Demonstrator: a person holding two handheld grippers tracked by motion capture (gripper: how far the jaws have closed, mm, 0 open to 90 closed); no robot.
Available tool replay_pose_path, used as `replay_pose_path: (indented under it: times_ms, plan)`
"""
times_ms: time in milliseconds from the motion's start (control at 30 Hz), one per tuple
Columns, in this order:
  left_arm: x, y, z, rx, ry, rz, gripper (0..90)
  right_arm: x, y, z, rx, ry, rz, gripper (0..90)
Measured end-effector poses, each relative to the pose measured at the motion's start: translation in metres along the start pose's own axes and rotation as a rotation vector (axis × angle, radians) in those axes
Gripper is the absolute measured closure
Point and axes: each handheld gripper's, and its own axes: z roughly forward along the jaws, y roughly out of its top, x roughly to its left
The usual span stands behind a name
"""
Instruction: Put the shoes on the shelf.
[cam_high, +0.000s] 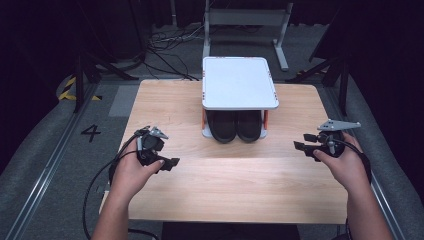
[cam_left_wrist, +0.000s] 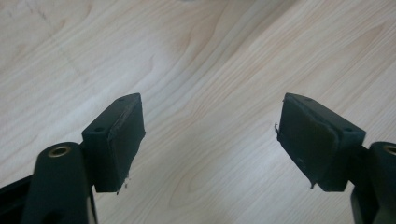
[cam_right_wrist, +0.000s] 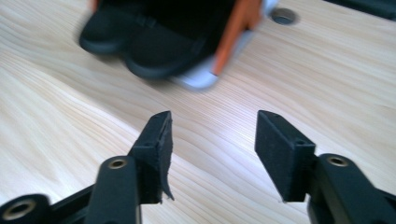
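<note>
A pair of black shoes (cam_high: 236, 126) sits toe-out on the lower level of a small white rack (cam_high: 239, 82) with orange posts, at the table's far middle. The right gripper view has the shoes (cam_right_wrist: 140, 39) blurred at its top, beside an orange post (cam_right_wrist: 236, 32). My left gripper (cam_high: 170, 163) hovers over the table's left side, open, with bare wood between its pads (cam_left_wrist: 119, 140). My right gripper (cam_high: 303, 142) is held at the right edge, pointing toward the rack, open and holding nothing.
The wooden table (cam_high: 225, 185) has a wide bare stretch in front of the rack. Black cables (cam_high: 170, 45) and a grey metal frame (cam_high: 245, 20) lie on the floor behind. Dark stands flank the table on both sides.
</note>
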Motion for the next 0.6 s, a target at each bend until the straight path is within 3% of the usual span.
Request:
replay_pose_path:
  times_ms: [67, 100, 133, 233, 300, 367, 433, 533, 600]
  plan:
    - [0.005, -0.005, 0.001, 0.036, 0.021, 0.009, 20.9, -0.005, -0.003, -0.003, 0.035, -0.037, -0.057, 44.0]
    - [0.011, -0.008, 0.001, 0.068, 0.035, 0.027, 20.6, -0.007, -0.004, -0.003, 0.045, -0.043, -0.07, 41.0]
    - [0.014, -0.009, 0.002, 0.078, 0.051, 0.018, 19.8, -0.011, -0.007, -0.002, 0.053, -0.031, -0.076, 35.8]
    - [0.024, -0.014, 0.007, 0.085, 0.049, -0.028, 27.2, -0.02, -0.017, 0.004, 0.046, 0.006, -0.027, 25.9]
    - [0.031, -0.017, 0.011, 0.092, 0.043, -0.035, 24.7, -0.028, -0.023, 0.01, 0.026, 0.011, 0.011, 19.8]
    - [0.036, -0.02, 0.017, 0.095, 0.051, -0.044, 25.3, -0.033, -0.028, 0.013, 0.042, 0.021, -0.007, 17.9]
    - [0.043, -0.022, 0.024, 0.09, 0.05, -0.052, 23.8, -0.039, -0.033, 0.019, 0.051, 0.017, 0.005, 19.5]
    - [0.05, -0.027, 0.03, -0.018, 0.094, -0.119, 24.0, -0.047, -0.043, 0.029, 0.044, 0.013, 0.039, 19.6]
    - [0.052, -0.032, 0.035, -0.071, 0.157, -0.16, 21.4, -0.051, -0.049, 0.036, 0.036, 0.009, 0.061, 20.8]
